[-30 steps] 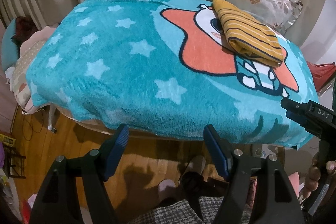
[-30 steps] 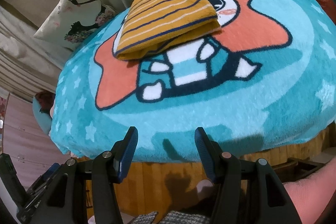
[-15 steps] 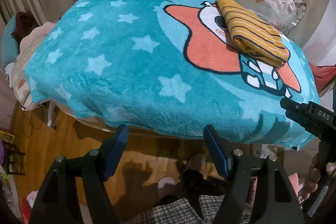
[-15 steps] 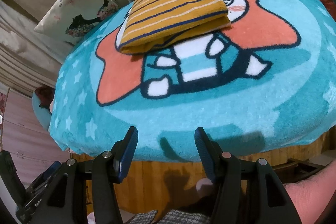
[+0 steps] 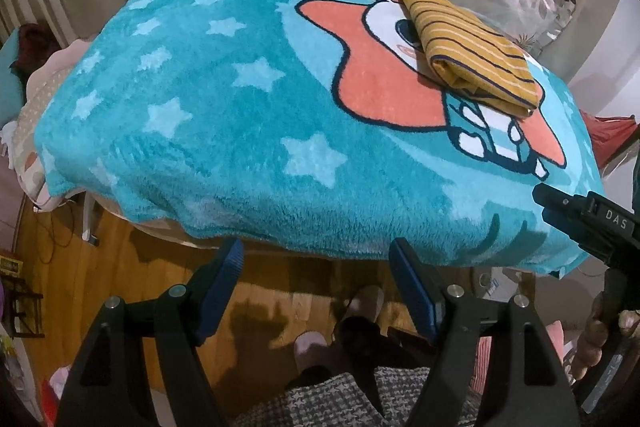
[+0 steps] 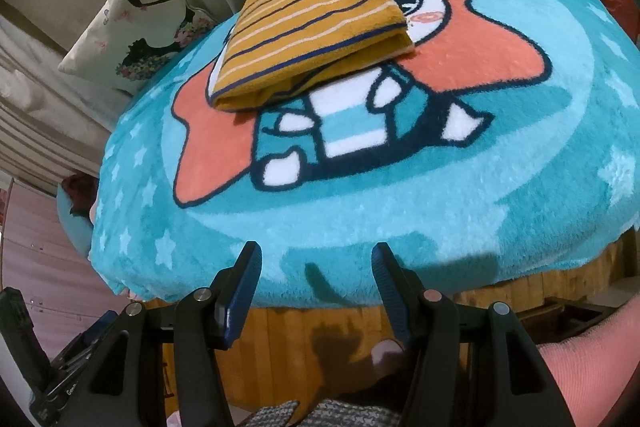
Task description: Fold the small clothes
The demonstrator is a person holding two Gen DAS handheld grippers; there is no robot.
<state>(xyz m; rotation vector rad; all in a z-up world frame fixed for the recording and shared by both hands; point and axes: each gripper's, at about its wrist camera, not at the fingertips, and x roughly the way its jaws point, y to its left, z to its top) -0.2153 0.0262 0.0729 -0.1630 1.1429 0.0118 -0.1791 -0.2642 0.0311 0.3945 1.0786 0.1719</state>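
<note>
Left wrist view alone shows the wooden floor (image 5: 132,267) and the right gripper's body at 3 o'clock; right wrist view alone shows the folded edge of the striped garment (image 6: 316,39) facing the camera. The garment lies folded on the teal blanket (image 5: 224,131) at 1 o'clock. Left gripper (image 5: 316,291) and right gripper (image 6: 316,291) both stand spread wide, holding nothing, short of the blanket's near edge.

Both wrist views low at near blanket (image 5: 248,131) edge, facing across; share folded garment (image 6: 316,27).
</note>
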